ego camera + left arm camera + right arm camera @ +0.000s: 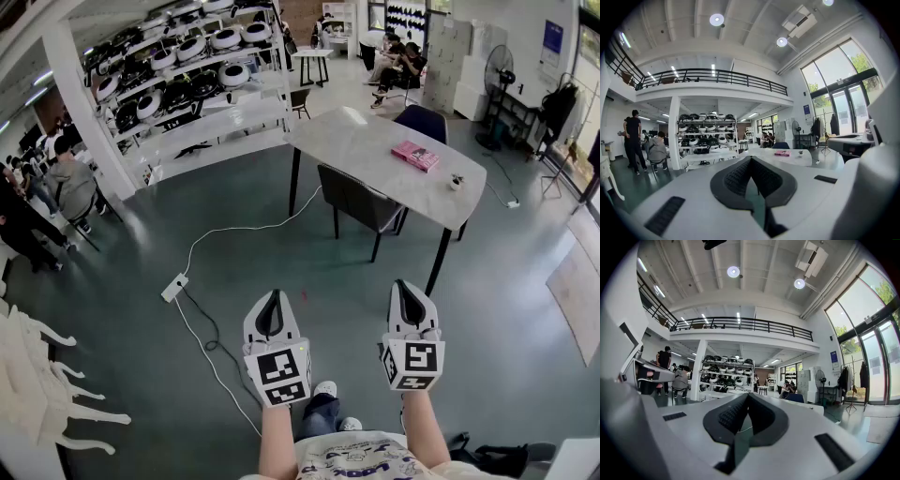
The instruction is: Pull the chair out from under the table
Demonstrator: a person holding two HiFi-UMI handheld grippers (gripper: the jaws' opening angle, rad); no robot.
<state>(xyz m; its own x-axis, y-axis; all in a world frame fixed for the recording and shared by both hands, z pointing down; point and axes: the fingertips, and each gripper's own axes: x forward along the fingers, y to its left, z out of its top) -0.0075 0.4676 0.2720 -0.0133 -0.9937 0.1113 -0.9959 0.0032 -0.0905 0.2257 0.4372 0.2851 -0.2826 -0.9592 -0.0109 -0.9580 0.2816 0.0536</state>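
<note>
A dark chair [361,201] is tucked under the near long side of a grey marble-top table [366,145] in the head view, its back facing me. Both grippers hover well short of it, over the green floor. My left gripper [273,295] and my right gripper [403,285] point level toward the table, each shut with nothing between the jaws. In the left gripper view the table [797,157] shows far off past the shut left gripper [751,159]. The right gripper [747,397] is shut too, with a blue chair [797,398] far beyond it.
A pink book [415,155] and a small pot [456,181] lie on the table; a blue chair [422,122] stands behind it. A white cable with a power strip [174,287] crosses the floor at left. Shelves of helmets [192,75] and seated people [70,183] are beyond.
</note>
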